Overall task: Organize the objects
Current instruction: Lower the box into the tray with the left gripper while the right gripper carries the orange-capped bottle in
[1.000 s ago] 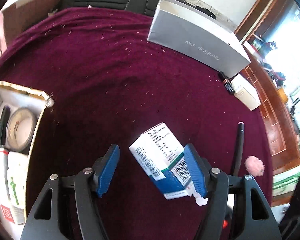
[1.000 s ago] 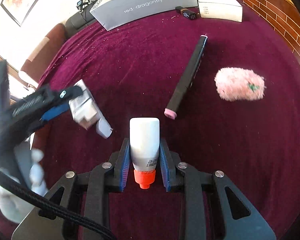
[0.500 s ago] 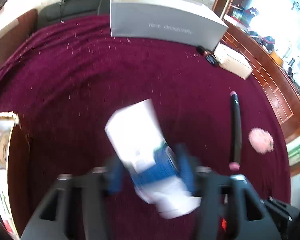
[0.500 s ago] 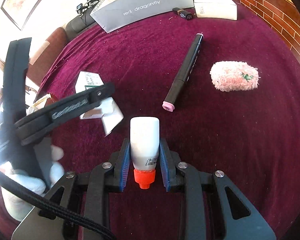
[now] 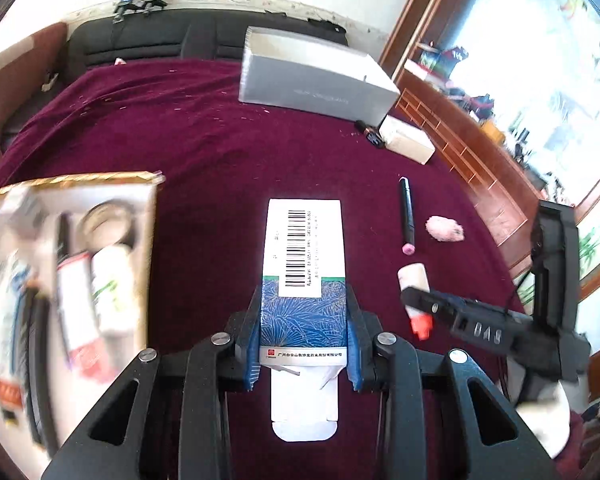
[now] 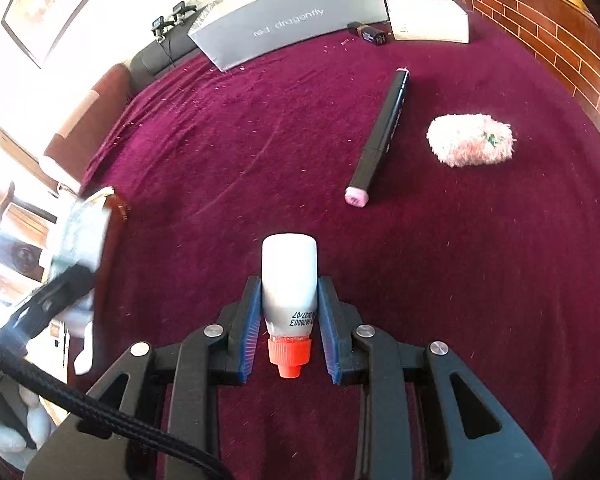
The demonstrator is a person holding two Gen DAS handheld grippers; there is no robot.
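My left gripper (image 5: 303, 316) is shut on a blue-and-white medicine carton (image 5: 305, 264), lifted above the maroon cloth (image 5: 204, 148), its end flap hanging open toward the camera. To its left lies an open gold-edged box (image 5: 80, 184) with several items inside. My right gripper (image 6: 289, 300) is shut on a small white bottle (image 6: 289, 276) with an orange cap. The same bottle (image 5: 414, 284) and right gripper show at the right of the left wrist view. The left gripper appears blurred at the left edge of the right wrist view.
A black marker (image 6: 382, 132) with a pink end and a pink fluffy ball (image 6: 470, 140) lie on the cloth. At the back stand a grey shoebox (image 6: 288, 20), a small dark tube (image 6: 370, 34) and a cream box (image 6: 426, 20). A wooden floor lies beyond the right edge.
My left gripper closed on the carton, lifted it off the cloth and carried it toward the gold-edged box. The right gripper held still with its bottle.
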